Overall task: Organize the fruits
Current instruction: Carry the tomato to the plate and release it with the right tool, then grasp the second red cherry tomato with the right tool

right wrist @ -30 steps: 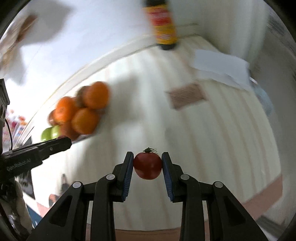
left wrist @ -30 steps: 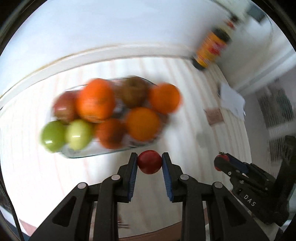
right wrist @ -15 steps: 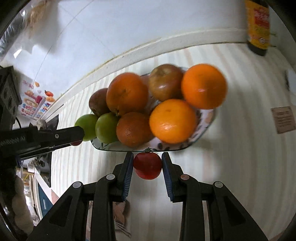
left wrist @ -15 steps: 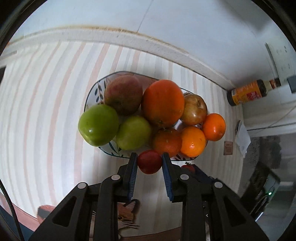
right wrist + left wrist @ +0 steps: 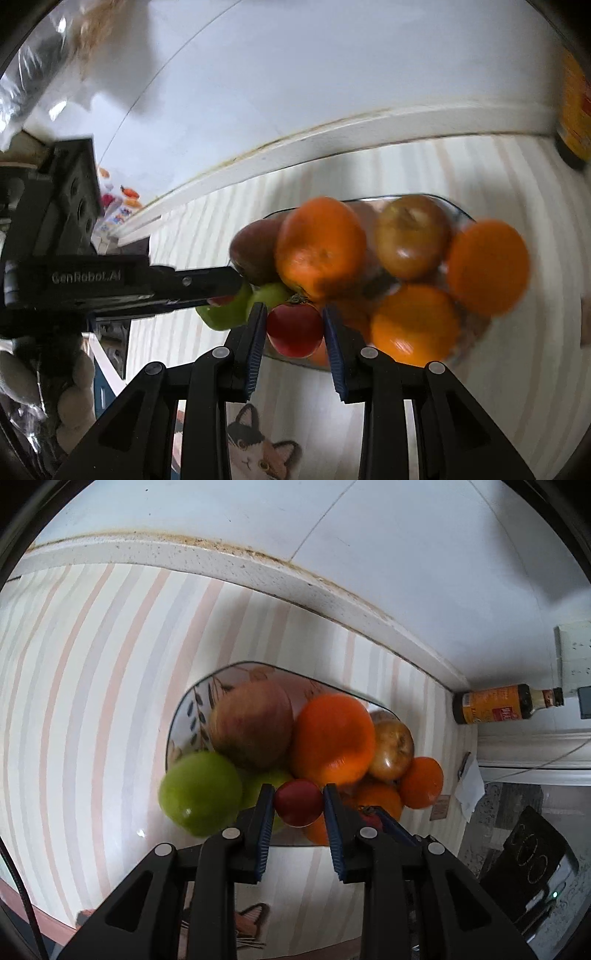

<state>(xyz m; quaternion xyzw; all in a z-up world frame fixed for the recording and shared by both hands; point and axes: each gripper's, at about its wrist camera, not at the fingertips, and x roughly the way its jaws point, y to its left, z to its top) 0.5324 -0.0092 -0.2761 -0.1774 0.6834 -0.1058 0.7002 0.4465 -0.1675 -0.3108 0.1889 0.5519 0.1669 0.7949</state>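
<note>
Glossy glazed bowl (image 5: 184, 716), waxy-smooth green apple (image 5: 199, 794), matt black plastic gripper (image 5: 298, 805).

Left gripper (image 5: 298, 802): matte black angular fingers, ridged blue pads (image 5: 264, 834) lining the inner faces, round silver screw heads at each joint, triangular cutouts in the arms at five and seven o'clock. Right gripper (image 5: 294, 325) matches: black body, blue pads, silver screws. From the right wrist, white "GenRobot.AI" lettering on the left unit's black housing at nine o'clock.
</note>
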